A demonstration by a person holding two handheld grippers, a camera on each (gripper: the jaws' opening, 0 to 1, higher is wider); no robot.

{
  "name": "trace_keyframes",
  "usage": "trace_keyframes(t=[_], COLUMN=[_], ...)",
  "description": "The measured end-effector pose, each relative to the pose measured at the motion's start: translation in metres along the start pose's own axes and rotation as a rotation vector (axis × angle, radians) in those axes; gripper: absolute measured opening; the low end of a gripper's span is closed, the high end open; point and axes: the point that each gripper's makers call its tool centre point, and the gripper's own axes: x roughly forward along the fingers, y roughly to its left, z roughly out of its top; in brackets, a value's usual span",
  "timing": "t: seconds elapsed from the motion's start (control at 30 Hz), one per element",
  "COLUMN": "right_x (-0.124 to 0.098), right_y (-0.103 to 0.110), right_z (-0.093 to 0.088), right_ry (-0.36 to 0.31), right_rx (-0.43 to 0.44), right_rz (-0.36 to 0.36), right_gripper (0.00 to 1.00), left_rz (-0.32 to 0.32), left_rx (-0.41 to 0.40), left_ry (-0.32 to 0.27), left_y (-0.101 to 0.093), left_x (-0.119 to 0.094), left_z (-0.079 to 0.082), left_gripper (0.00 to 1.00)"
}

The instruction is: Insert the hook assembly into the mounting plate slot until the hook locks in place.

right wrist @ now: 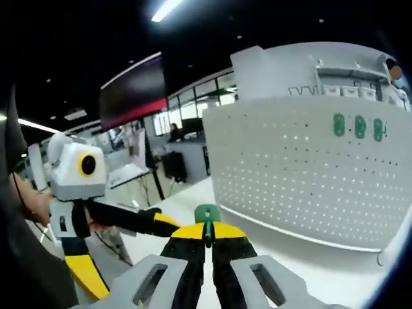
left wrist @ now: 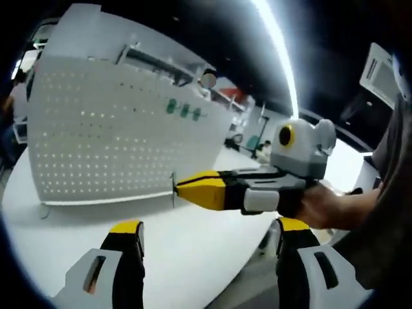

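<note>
The white perforated mounting plate (left wrist: 109, 141) stands upright on a white table (left wrist: 187, 251); the right gripper view has it at right (right wrist: 309, 174). My right gripper (right wrist: 207, 233) is shut on a hook assembly with a green head (right wrist: 207, 214). In the left gripper view the right gripper (left wrist: 183, 188) comes in from the right, held by a hand, with the thin hook (left wrist: 172, 190) at its tips, close to the plate's lower right corner. My left gripper (left wrist: 209, 228) is open and holds nothing; it also appears at left (right wrist: 132, 257), jaws spread.
Three green hooks (left wrist: 183, 111) hang on the plate's upper part, also seen in the right gripper view (right wrist: 357, 127). The table edge (left wrist: 251, 257) runs below the right gripper. Desks and ceiling lights lie beyond.
</note>
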Motion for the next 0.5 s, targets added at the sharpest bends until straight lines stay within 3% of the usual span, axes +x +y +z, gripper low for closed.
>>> trace_keyframes(t=[0.5], right_x=[-0.002], right_y=[-0.014], right_z=[0.01], right_ry=[-0.033], right_rx=[-0.074], right_rz=[-0.093], right_gripper=[0.0], left_rz=[0.044], left_rx=[-0.051], left_ry=[-0.093], left_y=[0.01], left_x=[-0.012], left_z=[0.025], left_gripper=[0.95])
